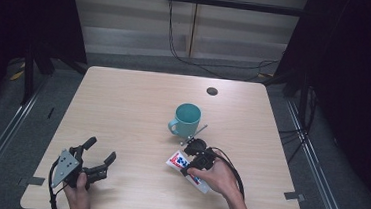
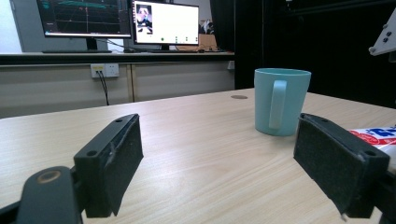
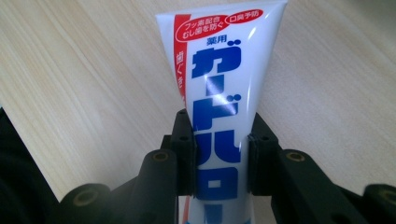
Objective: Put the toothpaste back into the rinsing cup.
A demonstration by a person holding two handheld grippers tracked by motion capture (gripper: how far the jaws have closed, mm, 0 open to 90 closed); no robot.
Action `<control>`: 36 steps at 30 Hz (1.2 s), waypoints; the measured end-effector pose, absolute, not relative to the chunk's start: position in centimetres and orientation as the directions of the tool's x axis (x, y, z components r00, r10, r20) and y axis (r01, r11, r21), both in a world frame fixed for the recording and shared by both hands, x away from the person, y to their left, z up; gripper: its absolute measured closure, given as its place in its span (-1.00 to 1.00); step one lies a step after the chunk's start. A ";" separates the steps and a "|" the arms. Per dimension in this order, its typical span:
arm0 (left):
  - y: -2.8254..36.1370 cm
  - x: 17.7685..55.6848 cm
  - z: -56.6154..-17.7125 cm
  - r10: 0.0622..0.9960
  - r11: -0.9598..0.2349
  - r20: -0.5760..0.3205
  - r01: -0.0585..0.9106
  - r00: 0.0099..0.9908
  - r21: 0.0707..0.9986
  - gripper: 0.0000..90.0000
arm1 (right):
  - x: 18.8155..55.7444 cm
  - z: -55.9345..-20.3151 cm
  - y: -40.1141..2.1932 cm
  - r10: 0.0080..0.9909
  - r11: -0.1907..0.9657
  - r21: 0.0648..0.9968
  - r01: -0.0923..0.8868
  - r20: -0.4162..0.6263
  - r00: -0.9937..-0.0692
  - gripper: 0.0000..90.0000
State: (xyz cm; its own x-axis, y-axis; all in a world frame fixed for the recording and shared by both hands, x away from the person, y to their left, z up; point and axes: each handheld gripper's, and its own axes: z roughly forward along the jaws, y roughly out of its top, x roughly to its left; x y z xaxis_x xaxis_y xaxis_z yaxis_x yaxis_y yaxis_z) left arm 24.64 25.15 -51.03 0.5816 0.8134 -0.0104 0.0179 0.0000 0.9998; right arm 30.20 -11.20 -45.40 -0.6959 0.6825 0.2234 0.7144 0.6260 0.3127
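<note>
A white toothpaste tube (image 3: 219, 84) with blue and red print lies flat on the wooden table (image 1: 138, 106), right of centre and near the front (image 1: 178, 160). My right gripper (image 3: 219, 156) is shut on it, both jaws pressing the tube's sides. In the high view that gripper (image 1: 194, 158) points down at the tube from a person's hand. A teal mug (image 1: 186, 119) stands upright just behind the tube, handle to the left (image 2: 281, 100). My left gripper (image 1: 100, 153) rests at the front left, open with nothing between its pads (image 2: 219, 163).
A small dark round grommet (image 1: 212, 91) sits in the table top at the back right. Cables hang over the floor behind the table. Monitors (image 2: 116, 18) stand on a bench beyond the far edge. Bare wood spreads across the left and the back.
</note>
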 end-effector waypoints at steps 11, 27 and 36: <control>25.2 24.6 -51.0 0.815 -0.006 -0.005 0.016 0.579 1.000 -0.66 | 30.0 -44.7 -11.8 0.678 0.581 0.415 0.700 0.228 -0.698 0.54; 25.1 24.6 -51.0 0.815 0.002 -0.010 0.016 0.579 1.000 -0.66 | 29.5 -43.7 -12.6 0.677 0.502 0.533 0.681 0.247 -0.693 0.54; 25.2 24.6 -51.0 0.815 -0.005 -0.004 0.015 0.579 1.000 -0.65 | 29.0 -43.1 -13.0 0.681 0.451 0.612 0.650 0.236 -0.694 0.54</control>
